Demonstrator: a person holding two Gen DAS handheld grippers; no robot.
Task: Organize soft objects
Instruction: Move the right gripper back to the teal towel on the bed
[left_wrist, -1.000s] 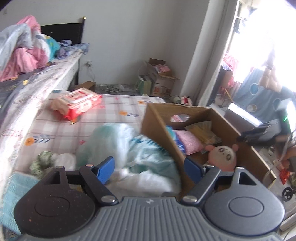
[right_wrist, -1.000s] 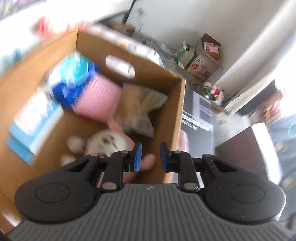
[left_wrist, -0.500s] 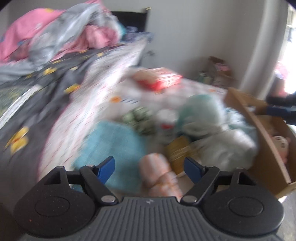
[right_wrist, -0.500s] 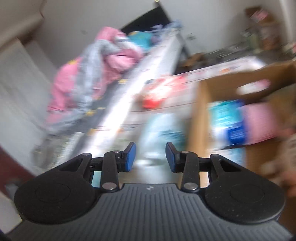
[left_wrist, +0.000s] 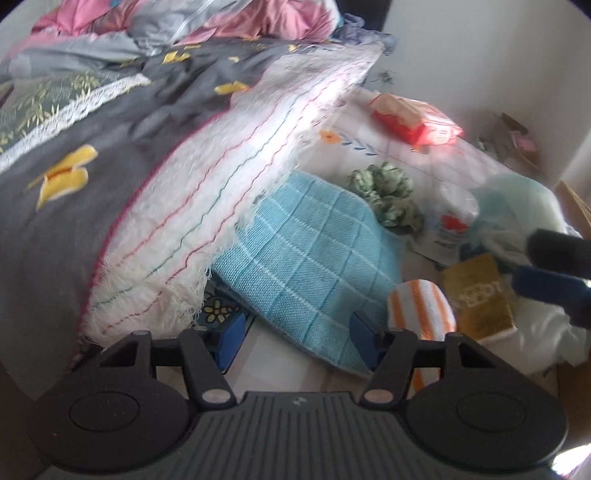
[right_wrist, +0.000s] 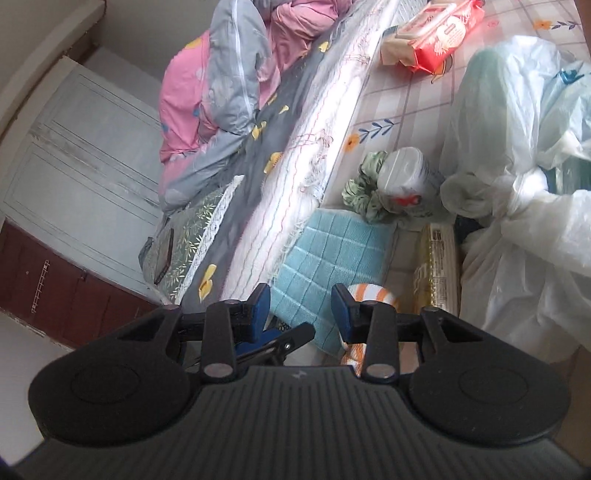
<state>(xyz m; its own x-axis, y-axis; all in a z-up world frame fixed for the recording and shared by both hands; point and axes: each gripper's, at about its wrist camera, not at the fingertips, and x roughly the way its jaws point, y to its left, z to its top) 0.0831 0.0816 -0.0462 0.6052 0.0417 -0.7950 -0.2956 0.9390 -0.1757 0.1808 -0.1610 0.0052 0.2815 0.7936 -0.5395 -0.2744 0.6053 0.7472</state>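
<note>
Floor mat, checked and flower-printed, beside a low bed with a grey butterfly quilt and a fringed white blanket hanging over its edge; on it, a scatter of soft goods. Item: teal waffle cloth, lying flat, one edge tucked under the blanket fringe. Item: orange-and-white striped roll, touching the cloth's near corner. Item: green scrunched fabric, a wrapped paper roll, a yellow packet, a red wipes pack farther off, and white plastic bags. Left gripper: fingers spread wide and empty, straddling the near edge of the teal cloth. Right gripper: fingers apart, holding nothing, poised above the same cloth corner and the striped roll. Judged step: picking up the teal cloth. Handling note: lower until one pad slides under the hem, pinch a single fold close to the corner, then draw away from the bed so the tucked edge slips free of the fringe rather than dragging the blanket; keep clear of the striped roll.
</note>
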